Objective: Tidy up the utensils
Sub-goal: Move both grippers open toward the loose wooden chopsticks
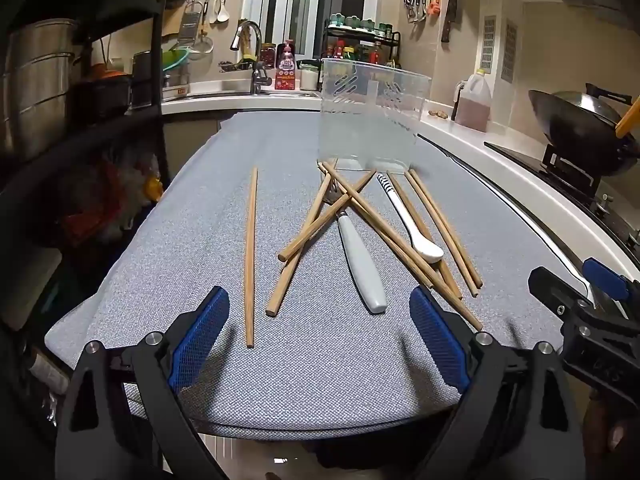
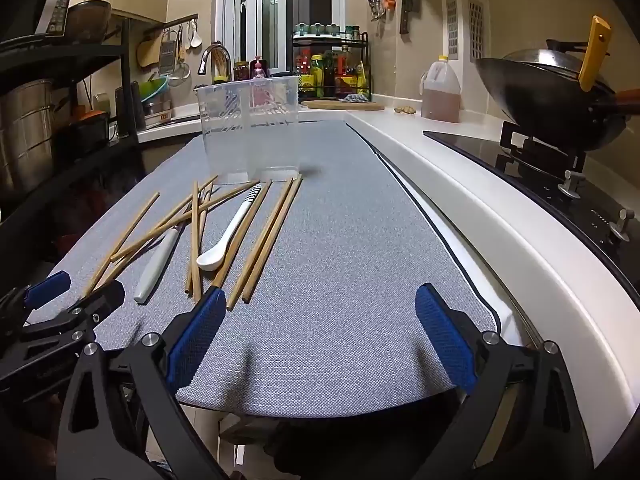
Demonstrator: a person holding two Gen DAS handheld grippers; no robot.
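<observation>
Several wooden chopsticks [image 1: 304,236] lie crossed on a grey mat [image 1: 312,360], with one lone chopstick [image 1: 250,256] off to their left. Among them rest a white-handled fork [image 1: 362,268] and a white spoon [image 1: 412,228] with a striped handle end. A clear plastic utensil holder [image 1: 370,114] stands upright behind the pile. My left gripper [image 1: 320,312] hovers open over the mat's near edge, nothing between its fingers. In the right wrist view the chopsticks [image 2: 256,248], spoon [image 2: 228,236], fork [image 2: 158,266] and holder [image 2: 250,128] sit left of my open, unladen right gripper [image 2: 320,312].
A white counter edge [image 2: 460,208] runs along the mat's right side. Beyond it a black stove [image 2: 560,188] carries a wok [image 2: 552,96]. An oil jug [image 2: 440,92], spice rack [image 2: 332,64] and sink tap [image 1: 248,40] stand at the back. Black shelves with pots [image 1: 36,80] line the left.
</observation>
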